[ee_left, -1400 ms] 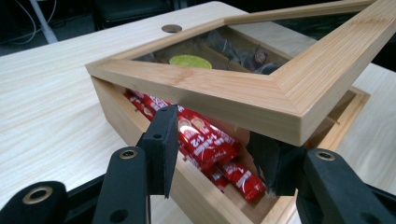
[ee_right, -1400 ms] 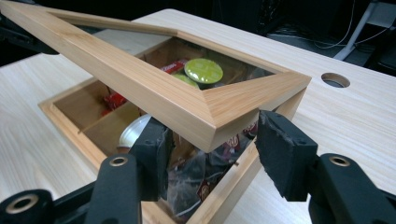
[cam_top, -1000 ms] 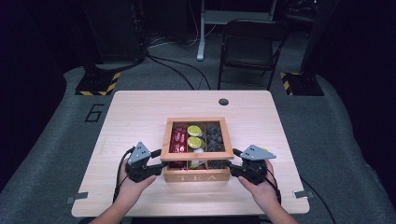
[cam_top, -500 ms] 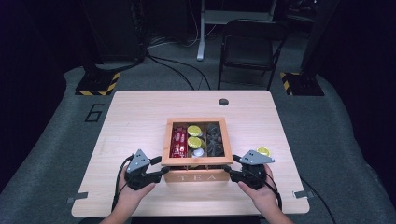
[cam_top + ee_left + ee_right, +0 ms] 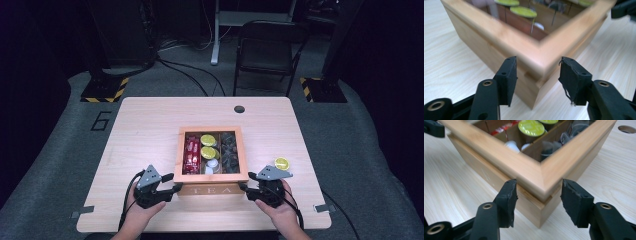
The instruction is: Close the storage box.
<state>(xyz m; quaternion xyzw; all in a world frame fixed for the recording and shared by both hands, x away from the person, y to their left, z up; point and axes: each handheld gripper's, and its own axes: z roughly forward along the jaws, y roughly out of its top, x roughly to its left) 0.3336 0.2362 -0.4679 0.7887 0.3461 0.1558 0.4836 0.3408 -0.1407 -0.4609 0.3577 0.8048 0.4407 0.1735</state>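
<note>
Near the front edge of the table (image 5: 150, 120) sits the wooden tea box (image 5: 210, 175), square-ish, with its front panel facing me and "TEA" written on it, which is about the only writing I can actually read. My left tongs (image 5: 172, 188) are at the box's near-left corner and my right tongs (image 5: 246, 188) are at its near-right corner, so the box lies straight between them and a touch farther out, pretty much the same reach for both hands. On the left gripper view the tongs (image 5: 537, 77) straddle the corner of the lid frame; the jaws have just been opening a bit and are partway apart, with the corner between them but neither pad clearly pressing on the wood. Same story on the right gripper view, where the tongs (image 5: 539, 200) bracket the other corner, half spread with gaps on both sides. Inside the box I can see red packets (image 5: 192, 155) in the left compartment with print too small to read, yellow-green capsules (image 5: 208, 140) in the middle and dark ones on the right. One stray yellow-green capsule (image 5: 281, 163) sits on the table just beyond my right hand. My guess is the next move is closing on both corners to lift the lid or shift the box.
</note>
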